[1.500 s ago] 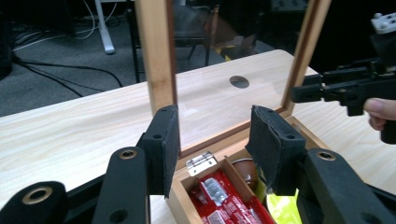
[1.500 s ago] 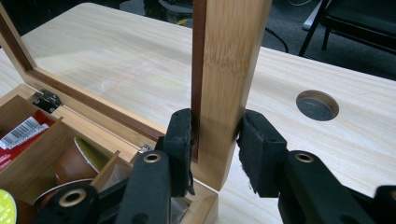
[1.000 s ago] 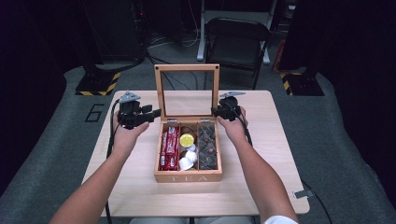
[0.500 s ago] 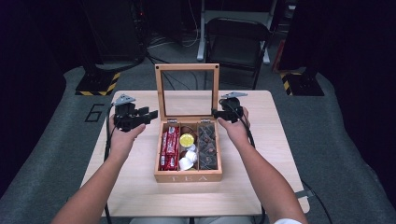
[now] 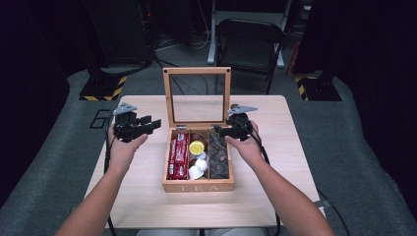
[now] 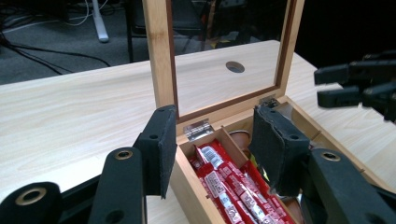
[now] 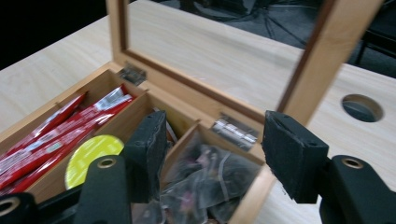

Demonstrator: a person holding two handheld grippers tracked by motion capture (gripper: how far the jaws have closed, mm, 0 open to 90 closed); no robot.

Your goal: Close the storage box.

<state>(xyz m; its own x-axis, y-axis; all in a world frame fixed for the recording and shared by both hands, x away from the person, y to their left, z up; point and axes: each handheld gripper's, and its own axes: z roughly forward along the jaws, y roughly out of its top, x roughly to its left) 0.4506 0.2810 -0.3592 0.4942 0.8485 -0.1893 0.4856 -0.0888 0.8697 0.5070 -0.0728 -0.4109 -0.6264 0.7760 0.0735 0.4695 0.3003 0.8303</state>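
Observation:
A wooden tea box point(image 5: 196, 187) stands mid-table with its glass lid point(image 5: 196, 71) upright. It holds red packets point(image 5: 179, 155) on the left, a yellow-topped pod point(image 5: 196, 146) and white pods in the middle, and dark tea bags point(image 5: 219, 155) on the right. My left gripper point(image 5: 153, 123) hovers open beside the box's back left corner. In the left gripper view that corner's wall point(image 6: 187, 163) lies between its pads without contact. My right gripper point(image 5: 220, 130) is over the back right compartment. Its jaws have just been opening, and in the right gripper view nothing is pressed between its fingers point(image 7: 147, 149).
The pale wooden table point(image 5: 275, 187) has bare room on both sides of the box and a round cable hole point(image 7: 362, 107) behind the lid. A folding chair point(image 5: 251, 44) stands beyond the far edge, with dark stands to either side.
My right gripper has drawn back from the lid's right edge toward the box, and its jaws have spread apart. The left hand has hardly moved. The lid stays upright.

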